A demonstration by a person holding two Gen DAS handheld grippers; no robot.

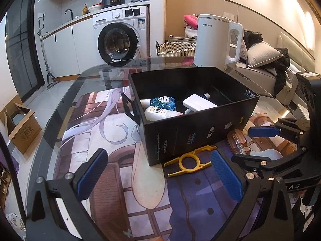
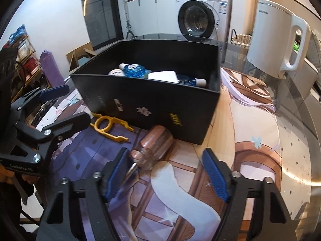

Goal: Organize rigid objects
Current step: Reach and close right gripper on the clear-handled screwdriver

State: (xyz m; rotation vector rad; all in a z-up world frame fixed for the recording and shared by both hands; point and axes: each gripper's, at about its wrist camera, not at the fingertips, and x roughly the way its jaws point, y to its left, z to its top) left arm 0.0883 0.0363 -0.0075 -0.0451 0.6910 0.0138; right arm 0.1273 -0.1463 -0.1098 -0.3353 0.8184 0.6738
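Observation:
A black open box [image 1: 190, 136] stands on the picture mat and holds a blue bottle [image 1: 163, 102], a white bottle [image 1: 160, 113] and a flat white case [image 1: 198, 103]. In front of it lie a yellow plastic tool [image 1: 190, 160] and a clear-handled screwdriver [image 2: 154, 146]. My right gripper [image 2: 166, 174] is open around the screwdriver: the shaft lies by the left pad and the right pad stands apart from the handle. My left gripper [image 1: 159, 174] is open and empty, just short of the yellow tool [image 2: 109, 127]. Each gripper shows in the other's view, right gripper [image 1: 250, 144] and left gripper [image 2: 66, 106].
A white kettle [image 1: 216, 40] stands on the glass table behind the box [image 2: 150, 100], seen too as the kettle [image 2: 274, 40]. The table's curved edge [image 1: 60, 104] runs along the left. Beyond are a washing machine [image 1: 118, 42], a wicker basket [image 1: 176, 49] and a cardboard box [image 1: 22, 126] on the floor.

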